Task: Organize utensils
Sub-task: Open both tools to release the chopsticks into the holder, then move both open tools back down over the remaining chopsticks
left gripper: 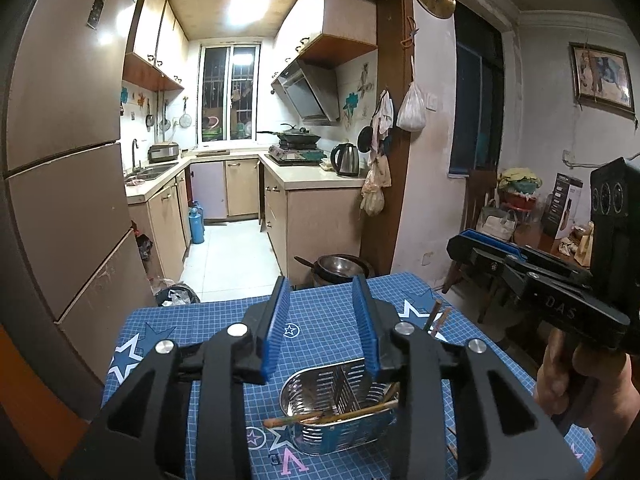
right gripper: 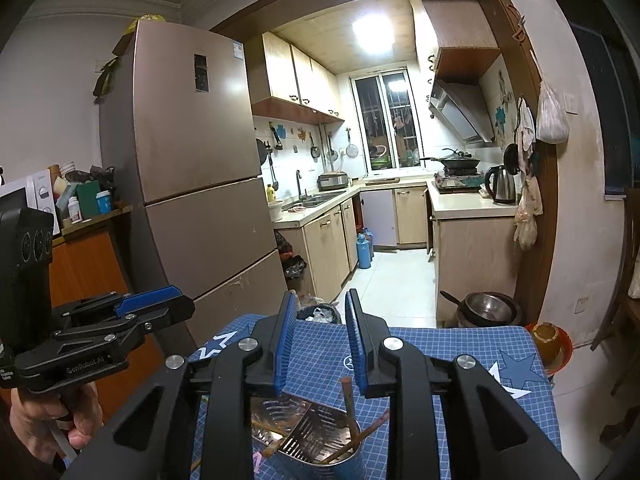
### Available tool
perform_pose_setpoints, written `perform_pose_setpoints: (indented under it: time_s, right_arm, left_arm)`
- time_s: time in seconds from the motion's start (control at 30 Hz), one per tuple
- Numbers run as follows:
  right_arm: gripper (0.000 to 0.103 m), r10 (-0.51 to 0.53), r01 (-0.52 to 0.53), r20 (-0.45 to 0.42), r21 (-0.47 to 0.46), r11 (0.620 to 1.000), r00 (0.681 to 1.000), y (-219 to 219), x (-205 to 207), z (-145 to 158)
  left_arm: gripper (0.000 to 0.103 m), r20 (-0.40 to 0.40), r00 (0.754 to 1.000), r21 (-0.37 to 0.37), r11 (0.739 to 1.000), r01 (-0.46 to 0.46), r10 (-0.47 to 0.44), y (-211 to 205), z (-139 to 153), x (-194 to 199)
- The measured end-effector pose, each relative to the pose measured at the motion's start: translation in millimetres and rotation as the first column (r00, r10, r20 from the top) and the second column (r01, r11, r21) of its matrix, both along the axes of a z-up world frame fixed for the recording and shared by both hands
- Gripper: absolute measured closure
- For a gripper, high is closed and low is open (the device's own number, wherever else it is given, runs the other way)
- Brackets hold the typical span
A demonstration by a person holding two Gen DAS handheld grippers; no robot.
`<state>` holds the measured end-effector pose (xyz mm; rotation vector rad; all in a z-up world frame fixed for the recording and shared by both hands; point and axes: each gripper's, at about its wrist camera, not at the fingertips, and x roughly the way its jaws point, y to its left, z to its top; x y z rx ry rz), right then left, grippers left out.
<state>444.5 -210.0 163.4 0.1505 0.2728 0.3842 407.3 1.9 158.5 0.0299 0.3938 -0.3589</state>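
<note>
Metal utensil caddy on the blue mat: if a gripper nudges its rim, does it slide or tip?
The caddy looks like thin perforated steel, so probably light and likely to slide on the mat. Its oval base is wide, so tipping seems unlikely. The chopsticks leaning over the rim would probably rattle or shift.

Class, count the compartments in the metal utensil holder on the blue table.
2: the utensil holder has one divider, giving a left compartment and a right compartment where chopsticks lean. Grippers hide part of it.

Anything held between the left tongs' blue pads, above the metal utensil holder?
Nothing. In the left wrist view the left tongs stand open and empty; only the blue tablecloth shows between the pads, with the utensil holder lower down.
</note>
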Motion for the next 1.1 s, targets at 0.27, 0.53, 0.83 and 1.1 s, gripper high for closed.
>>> perform_pose_setpoints:
  time_s: [0.27, 0.53, 0.83, 1.1]
  right_arm:
    - [0.069, 0.029, -0.028, 0.056, -0.021, 0.999, 0.998, 1, -80, 11]
    - [0.064, 0.082, -0.073, 0.082, -0.108, 0.991, 0.993, 12, -223, -36]
    - [0.064, 0.096, -0.106, -0.118, -0.083, 0.991, 0.988, 41, -288, -147]
    - [0.064, 0.189, -0.229, -0.363, -0.07, 0.971, 0.912, 127, -289, -222]
  left_arm:
    - [0.065, 0.071, 0.997, 0.01, 1.0, 0.003, -0.004, 21, 12, -73]
    - [0.06, 0.087, 0.996, 0.072, 0.997, -0.01, 0.004, 68, -24, -181]
    - [0.06, -0.161, 0.986, 0.16, 0.987, -0.021, 0.047, 110, -150, -222]
    - [0.061, -0.299, 0.953, 0.171, 0.985, 0.004, 0.048, 119, -215, -227]
